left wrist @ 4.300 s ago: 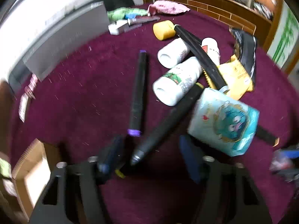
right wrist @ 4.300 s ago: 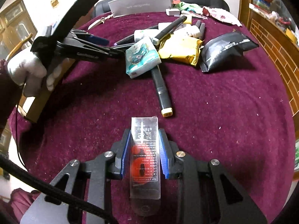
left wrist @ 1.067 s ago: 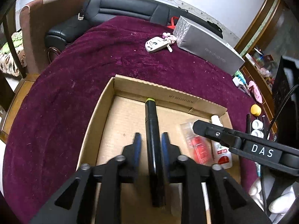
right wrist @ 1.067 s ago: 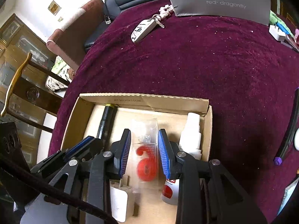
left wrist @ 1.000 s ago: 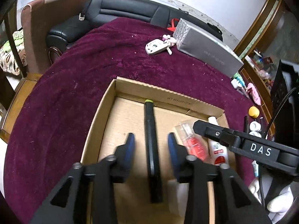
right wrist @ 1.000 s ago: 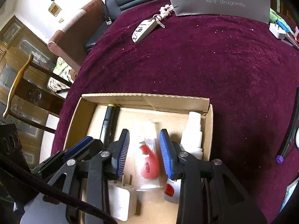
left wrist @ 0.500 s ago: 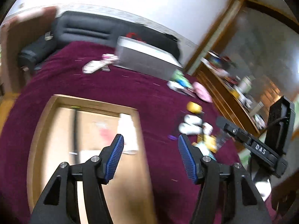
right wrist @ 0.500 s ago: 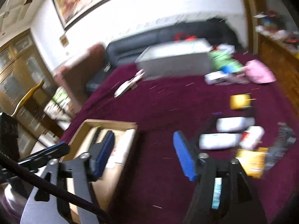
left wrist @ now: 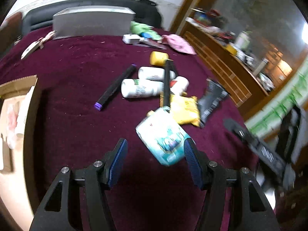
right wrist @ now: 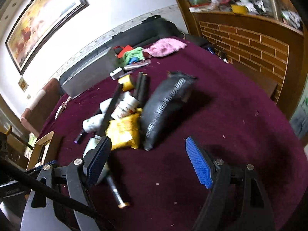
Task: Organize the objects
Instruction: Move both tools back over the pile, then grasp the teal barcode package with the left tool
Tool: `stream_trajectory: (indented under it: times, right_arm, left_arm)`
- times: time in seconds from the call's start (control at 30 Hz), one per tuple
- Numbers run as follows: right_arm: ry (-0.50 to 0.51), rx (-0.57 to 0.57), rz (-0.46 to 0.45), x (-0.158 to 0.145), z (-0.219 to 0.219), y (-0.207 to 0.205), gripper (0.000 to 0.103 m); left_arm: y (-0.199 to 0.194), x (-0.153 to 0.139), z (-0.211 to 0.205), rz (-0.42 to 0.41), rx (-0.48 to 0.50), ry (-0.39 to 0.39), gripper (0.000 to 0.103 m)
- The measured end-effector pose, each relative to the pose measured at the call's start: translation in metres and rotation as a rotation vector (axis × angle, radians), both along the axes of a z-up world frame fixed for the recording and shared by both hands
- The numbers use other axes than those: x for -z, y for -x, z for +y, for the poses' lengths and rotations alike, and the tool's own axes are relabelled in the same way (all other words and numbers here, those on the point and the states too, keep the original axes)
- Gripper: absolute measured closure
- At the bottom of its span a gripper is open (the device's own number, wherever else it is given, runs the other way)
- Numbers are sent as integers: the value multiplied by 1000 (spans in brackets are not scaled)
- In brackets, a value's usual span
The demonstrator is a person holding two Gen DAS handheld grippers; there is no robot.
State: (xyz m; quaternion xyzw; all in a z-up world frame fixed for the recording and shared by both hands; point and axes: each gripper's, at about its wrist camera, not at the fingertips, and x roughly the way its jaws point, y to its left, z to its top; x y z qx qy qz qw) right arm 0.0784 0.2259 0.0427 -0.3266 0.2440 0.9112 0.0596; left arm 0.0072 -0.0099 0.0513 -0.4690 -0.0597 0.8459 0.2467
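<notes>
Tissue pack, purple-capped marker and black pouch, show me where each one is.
Tissue pack (left wrist: 163, 138): left wrist view, middle of its printed face.
Purple-capped marker (left wrist: 115, 85): left wrist view, mid-barrel.
Black pouch (right wrist: 163, 109): right wrist view, middle of its body.

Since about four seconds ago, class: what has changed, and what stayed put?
Both grippers let go in the cardboard box: the left gripper a black marker, the right gripper, jaws opening, a clear packet. Both swung back, empty, to the pile. The tissue pack and purple-capped marker stayed.

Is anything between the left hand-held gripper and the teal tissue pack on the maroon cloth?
Nothing visible. The left hand-held gripper is open and empty, and the teal tissue pack lies just ahead, nearer its right finger. A black marker from the pile behind rests its end against the pack's far edge.
</notes>
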Motion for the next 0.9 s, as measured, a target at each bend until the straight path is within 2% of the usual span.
stream_trajectory:
  times: [0.1,0.2,0.3,0.4,0.43,0.57,0.6,0.63,0.73,0.8,0.9]
  right_arm:
    - [61,-10,9,7,10,-1,23]
    - [86,-23,35,6,13,-3,23]
    - [106,-49,13,10,10,1,23]
    - [115,-57,16,12,11,1,23]
    - [117,-58,13,12,10,0,23]
    - [126,-62,-8,17,10,2,23]
    - [125,-61,-13,18,10,2,23]
    - [123,-59,-19,19,9,2,23]
    - [124,-56,-31,21,10,3,23]
    - [128,-54,-37,22,11,3,23]
    - [135,-50,-52,25,13,4,23]
  left_arm:
    - [9,8,4,-32,-87,-26,49]
    - [15,18,8,-63,-117,-46,49]
    - [19,30,18,-106,-131,-65,49]
    - [21,40,33,-129,-115,-36,48]
    - [20,41,37,-122,-111,-28,43]
    - [13,39,52,-62,-46,61,42]
    - [12,38,55,-56,-15,74,48]
    - [11,37,56,-48,3,72,71]
    - [4,29,52,-21,40,56,91]
    - [1,22,42,-10,52,17,92]
    - [-5,10,14,3,20,-48,92]
